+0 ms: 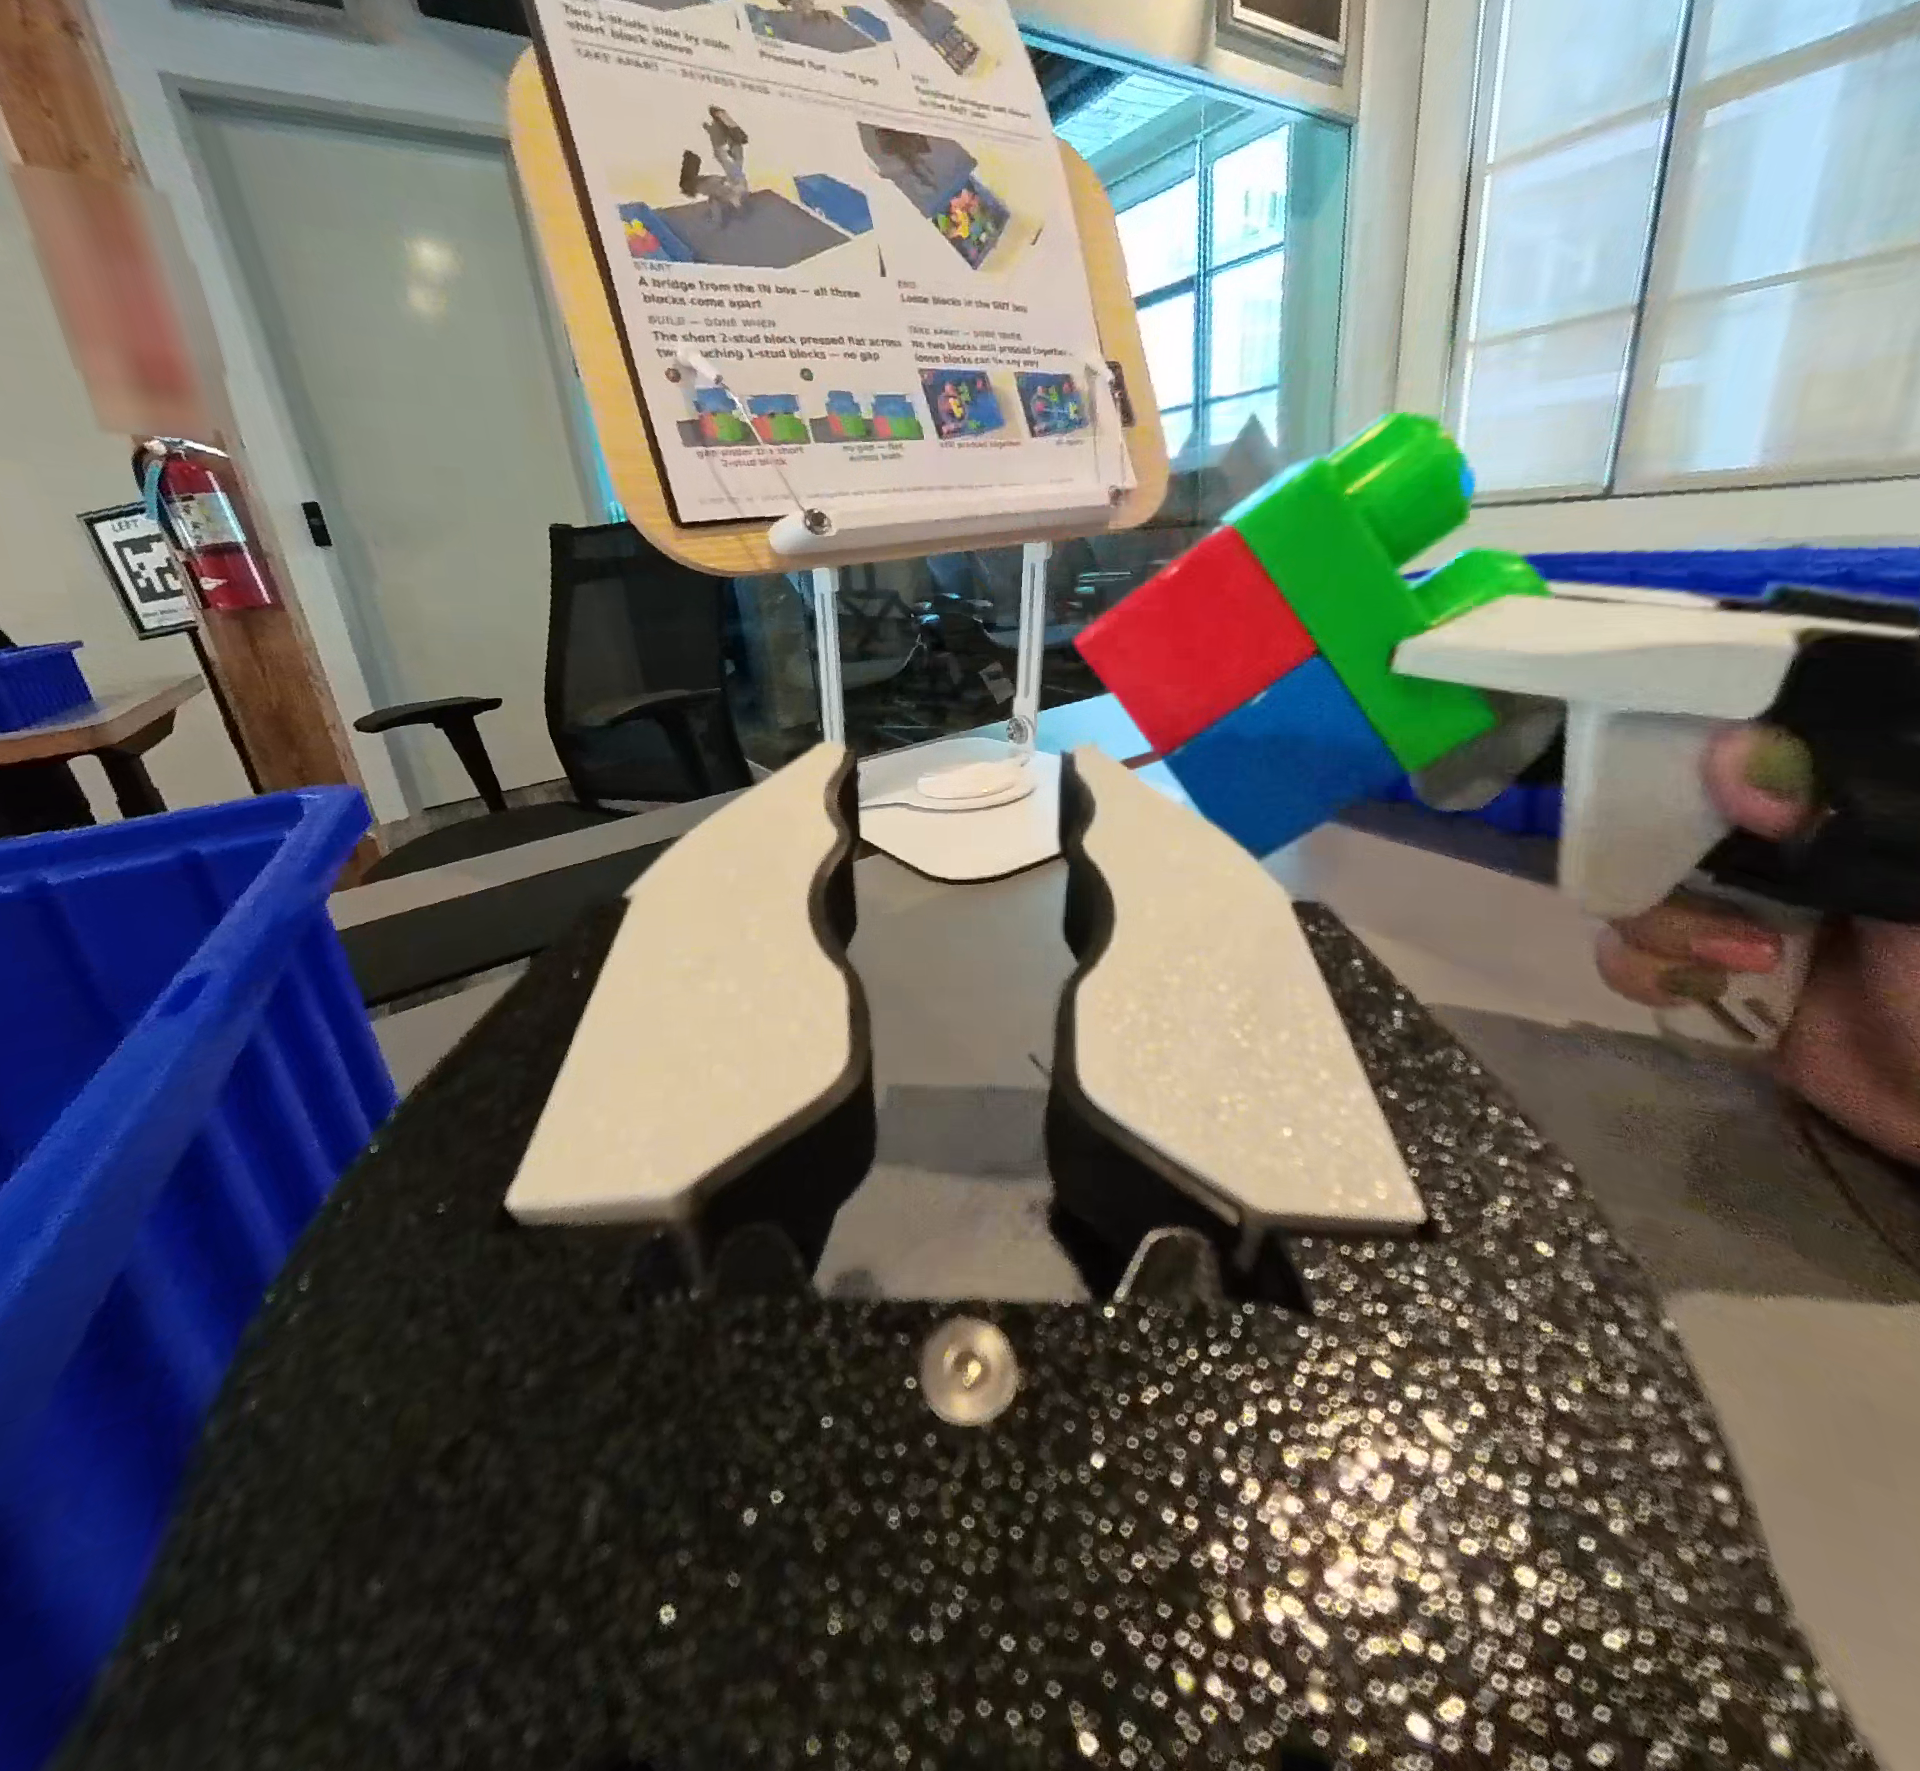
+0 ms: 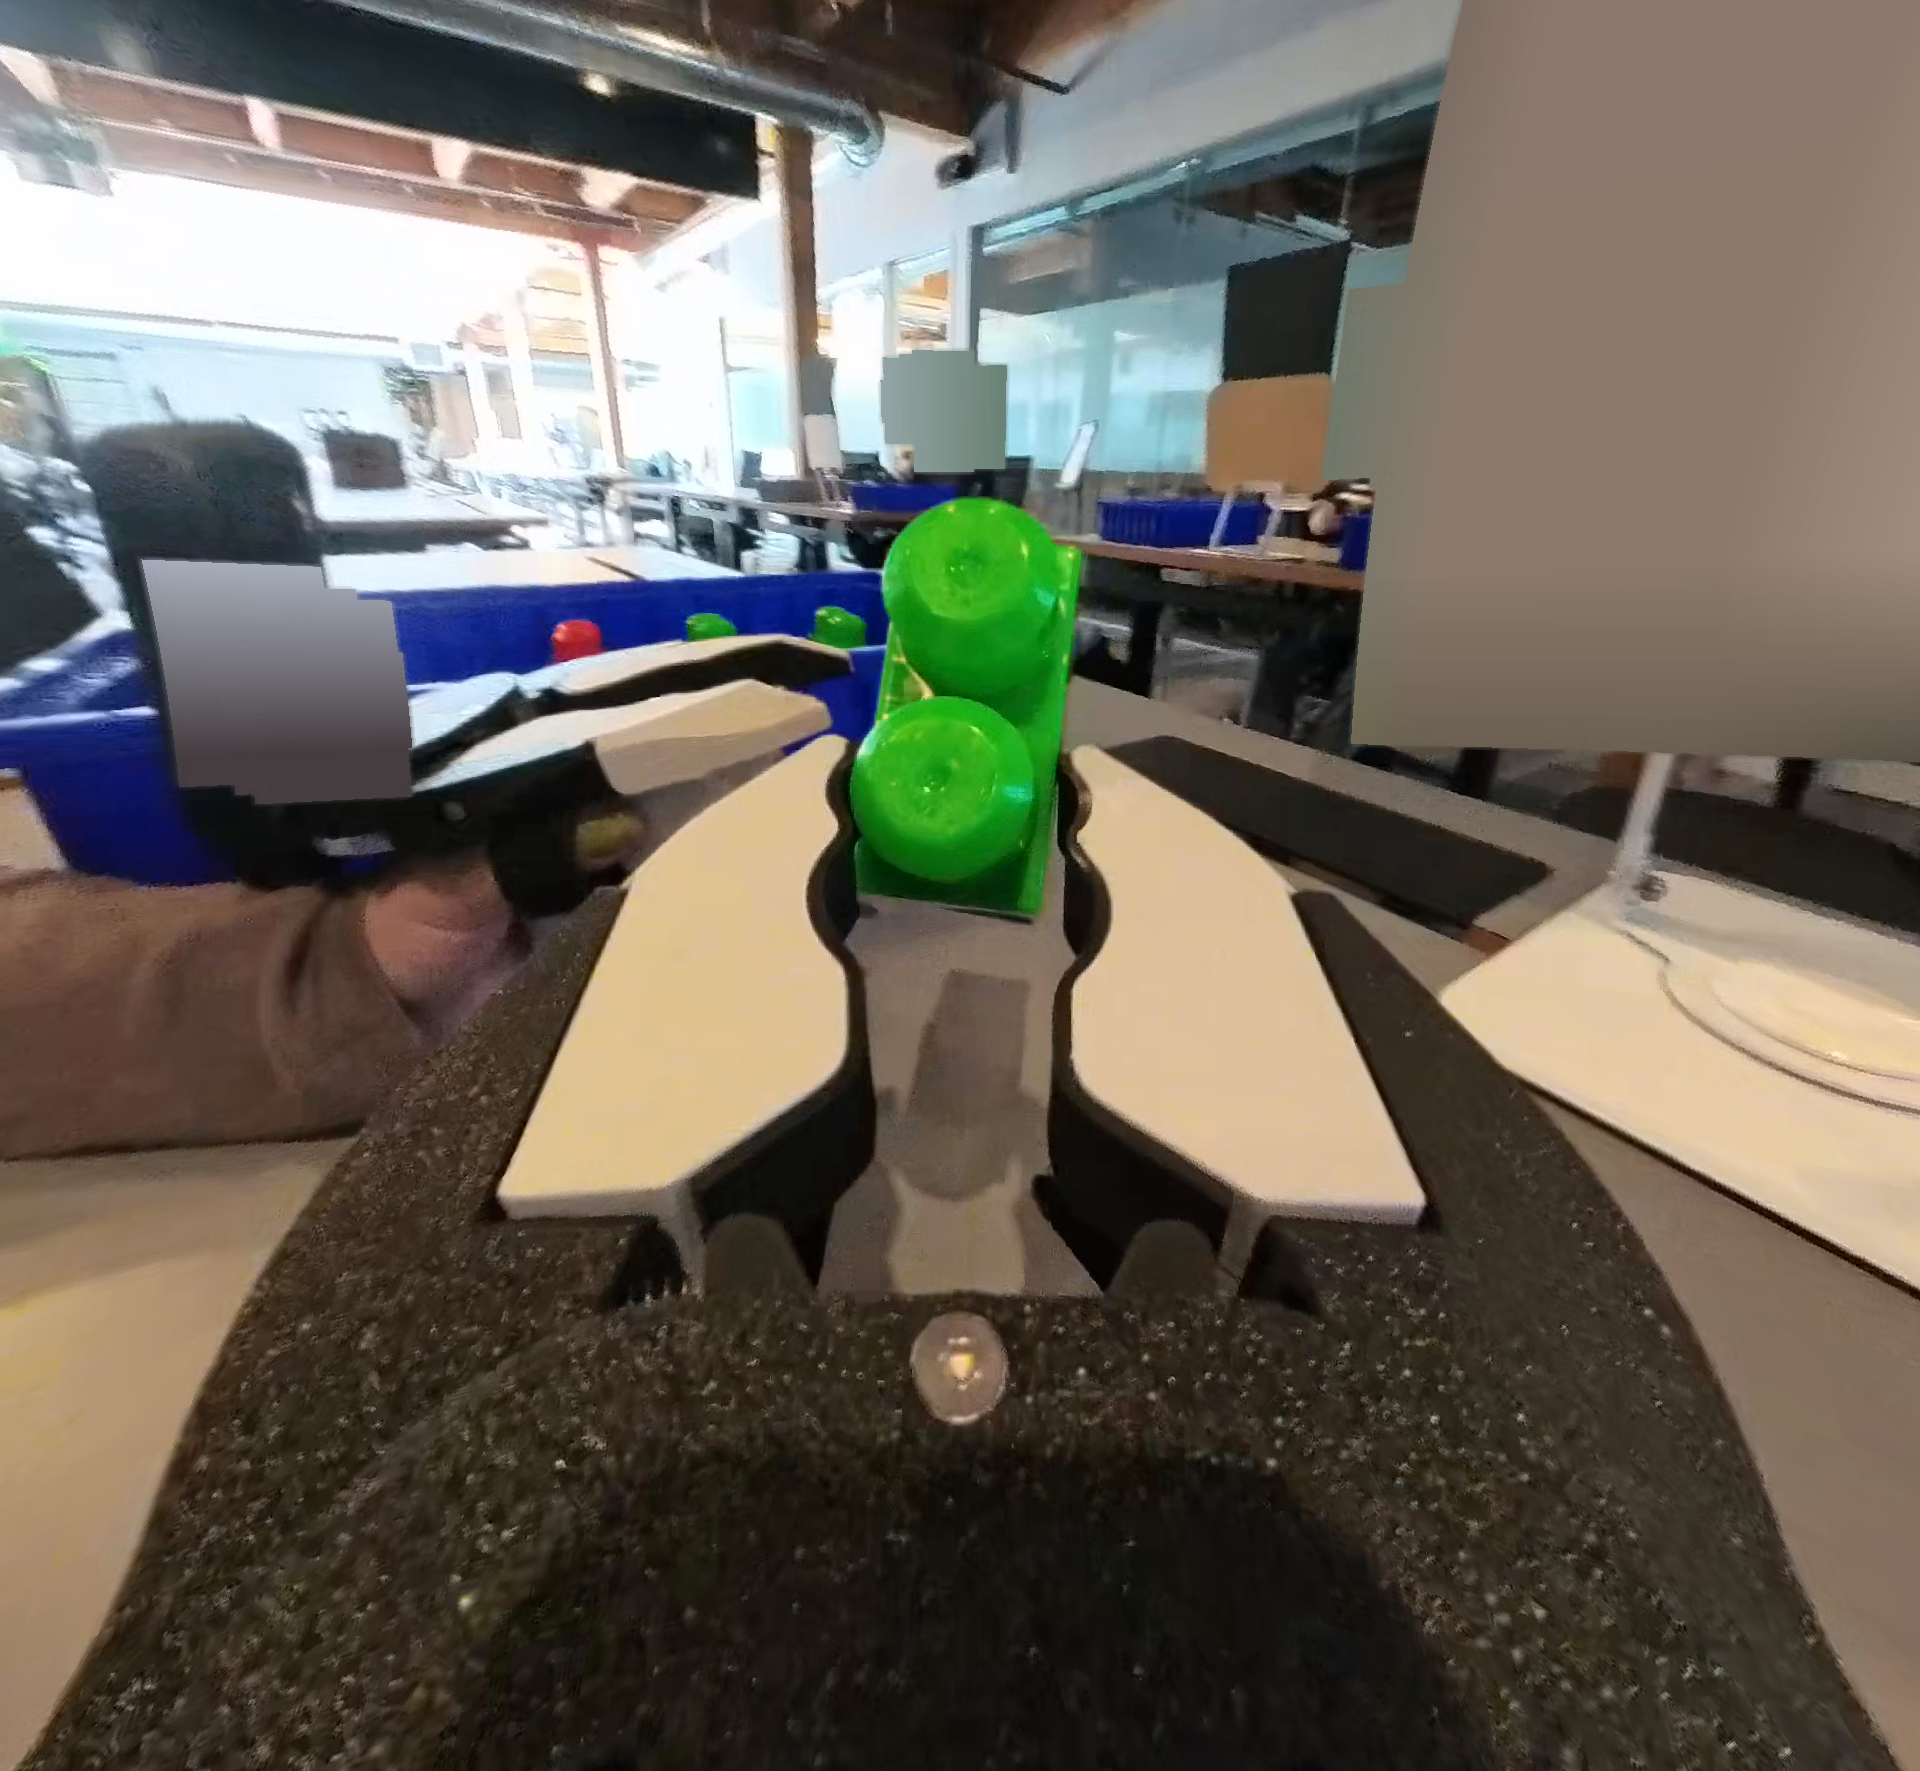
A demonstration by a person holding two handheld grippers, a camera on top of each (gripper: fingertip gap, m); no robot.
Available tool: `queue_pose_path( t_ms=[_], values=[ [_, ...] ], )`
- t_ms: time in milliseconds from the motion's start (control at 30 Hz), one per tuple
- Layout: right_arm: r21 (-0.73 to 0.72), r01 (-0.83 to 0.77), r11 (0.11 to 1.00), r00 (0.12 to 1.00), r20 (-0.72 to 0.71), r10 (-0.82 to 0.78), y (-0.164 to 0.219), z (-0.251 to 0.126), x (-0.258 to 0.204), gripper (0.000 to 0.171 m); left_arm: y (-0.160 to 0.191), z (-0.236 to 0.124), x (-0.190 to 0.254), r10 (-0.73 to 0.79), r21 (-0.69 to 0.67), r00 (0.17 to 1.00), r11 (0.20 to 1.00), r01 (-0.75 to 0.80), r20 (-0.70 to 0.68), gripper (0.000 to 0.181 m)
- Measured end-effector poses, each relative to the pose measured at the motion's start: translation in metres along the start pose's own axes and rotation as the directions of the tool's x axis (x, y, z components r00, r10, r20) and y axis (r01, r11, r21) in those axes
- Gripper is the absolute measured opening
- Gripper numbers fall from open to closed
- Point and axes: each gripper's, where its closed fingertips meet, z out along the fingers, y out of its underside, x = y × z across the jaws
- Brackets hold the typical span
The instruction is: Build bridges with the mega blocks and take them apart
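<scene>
Green block [image 2: 961, 713] is sitting pinched in the right gripper [image 2: 956, 838], bridge [image 1: 1288, 641] airborne; left gripper [image 1: 961, 817] is gaping empty, so a hard tug risks dropping it

Assembled bridge [image 1: 1299, 641] held off table, tilted on its side, studs pointing toward right gripper [image 2: 956, 848]. Green two-stud block [image 2: 961, 713] spans red single block [image 1: 1195, 646] and blue single block [image 1: 1288, 755], the two touching side by side, red above blue. Green block clamped between right gripper's fingers. Red and green studs of loose blocks [image 2: 707, 630] poke above blue bin rim behind
</scene>
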Motion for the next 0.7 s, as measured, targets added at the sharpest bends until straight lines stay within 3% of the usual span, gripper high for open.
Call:
queue_pose_path(
  t_ms=[200,433,567,700],
  values=[
    [0.036,-0.245,0.969,0.963,0.122,0.239,0.003,0.002,0.008,0.035,-0.012,-0.004,0.004,-0.101,0.081,0.990,0.991,0.109,-0.098,0.046],
    [-0.004,-0.238,0.971,0.942,0.243,0.232,0.005,0.001,-0.005,0.033,-0.010,-0.004,0.035,-0.190,0.010,0.934,0.979,0.203,-0.303,0.075],
    [-0.013,-0.239,0.971,0.908,0.351,0.228,0.002,-0.002,-0.018,0.033,-0.012,-0.006,0.040,-0.221,0.003,0.911,0.972,0.237,-0.349,0.075],
    [-0.025,-0.244,0.970,0.880,0.415,0.232,0.002,-0.003,-0.029,0.033,-0.005,-0.009,0.063,-0.302,-0.107,0.814,0.952,0.288,-0.496,0.070]
  ],
)
